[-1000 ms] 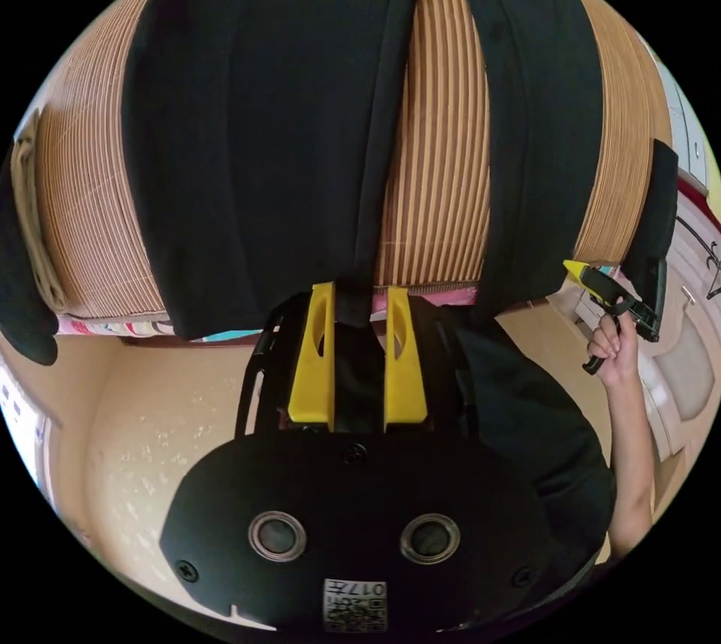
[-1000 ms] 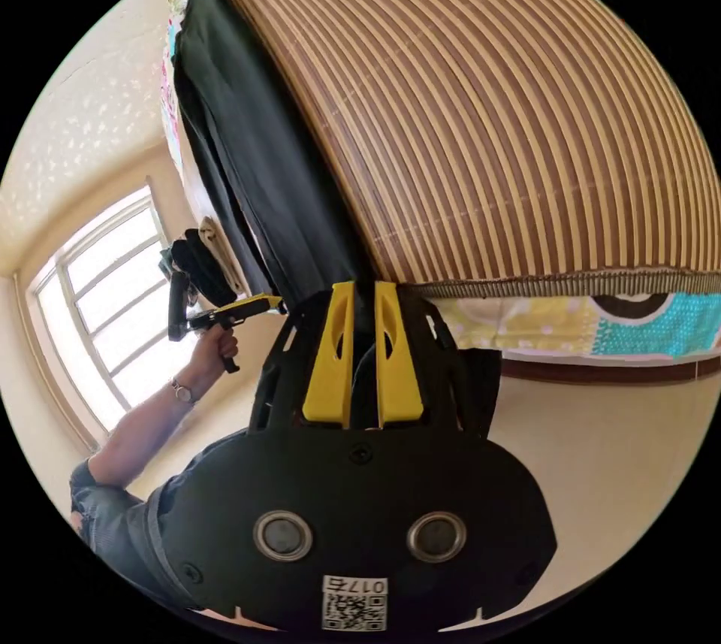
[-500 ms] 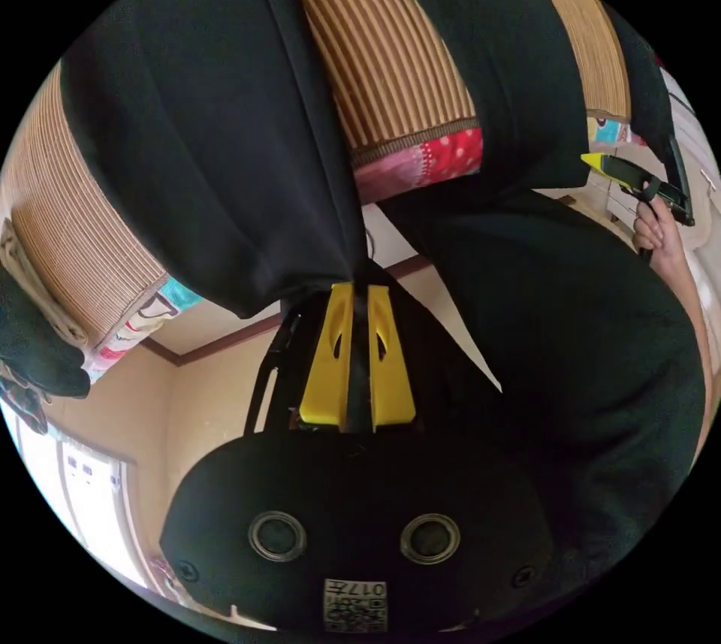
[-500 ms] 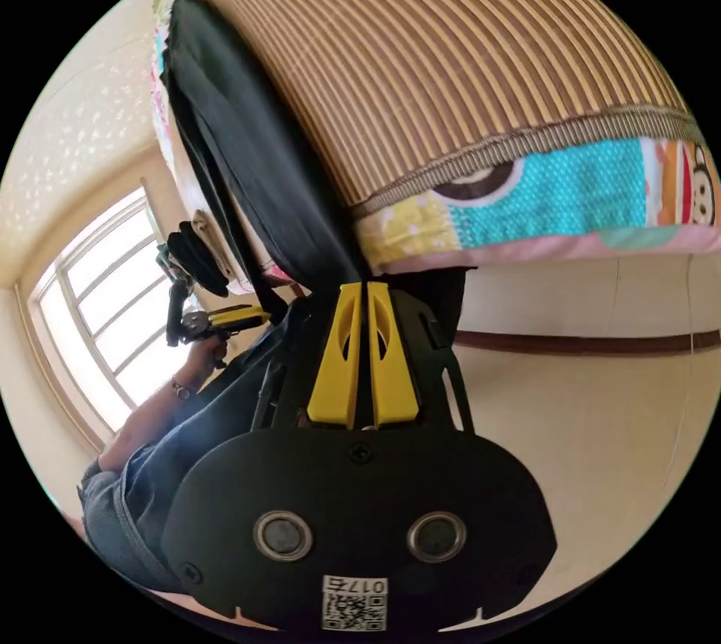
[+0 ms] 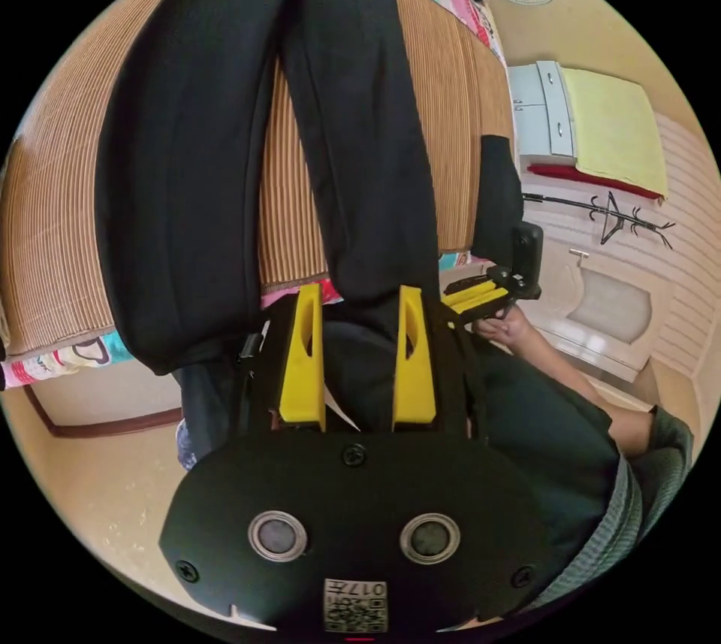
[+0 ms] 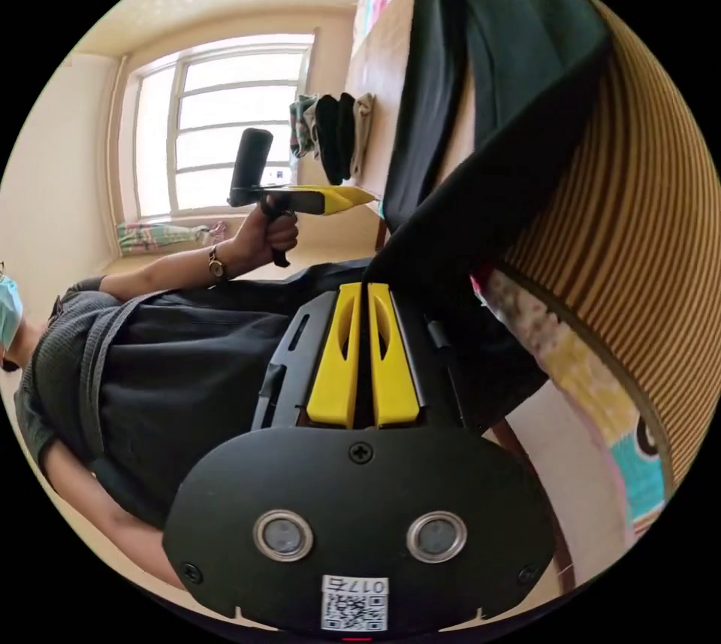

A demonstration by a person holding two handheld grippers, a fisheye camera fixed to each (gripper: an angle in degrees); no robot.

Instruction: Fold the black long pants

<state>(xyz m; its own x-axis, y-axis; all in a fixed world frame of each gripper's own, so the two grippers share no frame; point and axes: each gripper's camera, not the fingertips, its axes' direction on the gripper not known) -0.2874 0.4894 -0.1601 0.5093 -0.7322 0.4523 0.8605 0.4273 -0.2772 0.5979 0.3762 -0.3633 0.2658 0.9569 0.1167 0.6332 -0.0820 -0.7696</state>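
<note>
striped mat (image 5: 458,148) carrying black pants (image 5: 188,170) | legs running far | right gripper (image 6: 363,302) pinching near hem | left gripper (image 5: 353,298) spreading, nearer other leg

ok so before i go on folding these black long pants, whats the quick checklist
1. Right gripper shut on the black long pants: ok.
2. Left gripper holding cloth: not ok, its jaws stand apart.
3. Two pant legs stacked together: not ok, the striped bamboo mat shows between them.
4. Pants fully on the mat: not ok, one leg end hangs past the mat's edge.
5. Cloth free of wrinkles: cannot tell.
</note>
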